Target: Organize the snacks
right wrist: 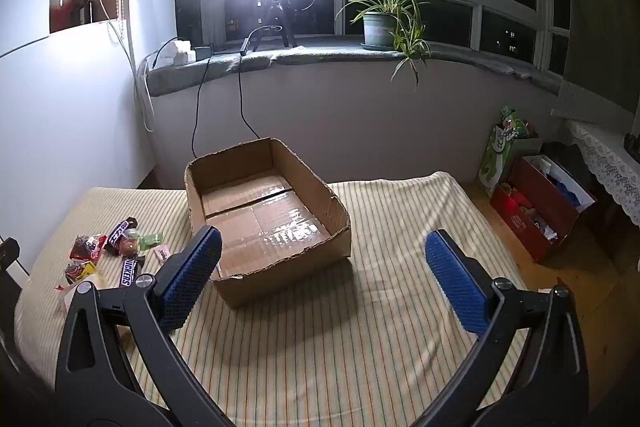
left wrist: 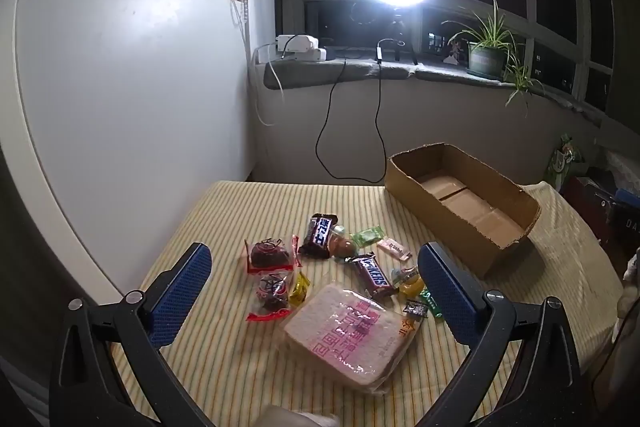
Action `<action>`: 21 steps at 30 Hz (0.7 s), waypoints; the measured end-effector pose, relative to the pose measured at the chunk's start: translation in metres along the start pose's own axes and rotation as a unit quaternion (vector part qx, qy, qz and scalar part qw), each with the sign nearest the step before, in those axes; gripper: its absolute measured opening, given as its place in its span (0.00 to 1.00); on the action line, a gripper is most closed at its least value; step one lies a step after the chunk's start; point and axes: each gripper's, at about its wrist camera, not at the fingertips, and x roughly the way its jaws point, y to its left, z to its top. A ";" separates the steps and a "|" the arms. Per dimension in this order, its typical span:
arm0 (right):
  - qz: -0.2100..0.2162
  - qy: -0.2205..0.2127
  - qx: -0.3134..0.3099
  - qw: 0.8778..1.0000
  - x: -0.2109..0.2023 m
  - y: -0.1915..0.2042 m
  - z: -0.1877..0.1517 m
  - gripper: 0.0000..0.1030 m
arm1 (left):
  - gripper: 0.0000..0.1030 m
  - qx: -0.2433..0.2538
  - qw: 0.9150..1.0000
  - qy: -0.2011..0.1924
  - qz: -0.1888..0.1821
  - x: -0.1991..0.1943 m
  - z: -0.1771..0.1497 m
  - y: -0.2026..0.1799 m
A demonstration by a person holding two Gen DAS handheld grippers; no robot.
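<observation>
Two Snickers bars lie in the snack pile on the striped cloth (left wrist: 224, 367). The far Snickers bar (left wrist: 319, 235) has its long axis running away from the camera and slightly rightward. The near Snickers bar (left wrist: 374, 275) runs diagonally, its lower end toward the right. To their left sit two red-edged clear packets (left wrist: 267, 254) of something dark, one behind the other. A large wrapped bread slab (left wrist: 352, 335) lies nearest the left wrist camera, pink print across its top, corners pointing out in a diamond. Several small candies, green, pink and yellow, are scattered around the bars, too small to identify.

One open cardboard box (left wrist: 464, 211) stands right of the pile, long axis slanting from far left to near right, its inside bare.

Left gripper (left wrist: 316, 291) hovers over the pile, jaws spread wide, gripping nothing. Right gripper (right wrist: 324, 275) hangs before the box, equally wide and empty. Its left finger hides the box's near corner.
</observation>
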 end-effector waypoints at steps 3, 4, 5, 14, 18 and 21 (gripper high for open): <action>0.001 0.000 0.000 1.000 -0.001 0.001 0.000 1.00 | 0.99 -0.001 1.000 0.001 -0.001 -0.002 0.002 0.005; -0.001 -0.001 -0.001 1.000 -0.001 0.002 0.001 1.00 | 0.99 -0.003 1.000 0.001 -0.001 -0.003 0.002 0.006; -0.002 -0.002 -0.003 1.000 -0.002 0.002 0.001 1.00 | 0.99 -0.003 1.000 0.000 0.000 -0.002 0.002 0.006; -0.007 -0.004 -0.009 1.000 -0.004 0.005 0.001 1.00 | 0.99 -0.012 1.000 -0.006 0.001 -0.004 -0.001 0.007; -0.007 -0.004 -0.009 1.000 -0.005 0.003 0.002 1.00 | 0.99 -0.009 1.000 -0.007 0.001 -0.005 0.000 0.006; -0.007 -0.005 -0.010 1.000 -0.005 0.001 0.002 1.00 | 0.99 -0.007 1.000 -0.008 0.001 -0.005 0.000 0.004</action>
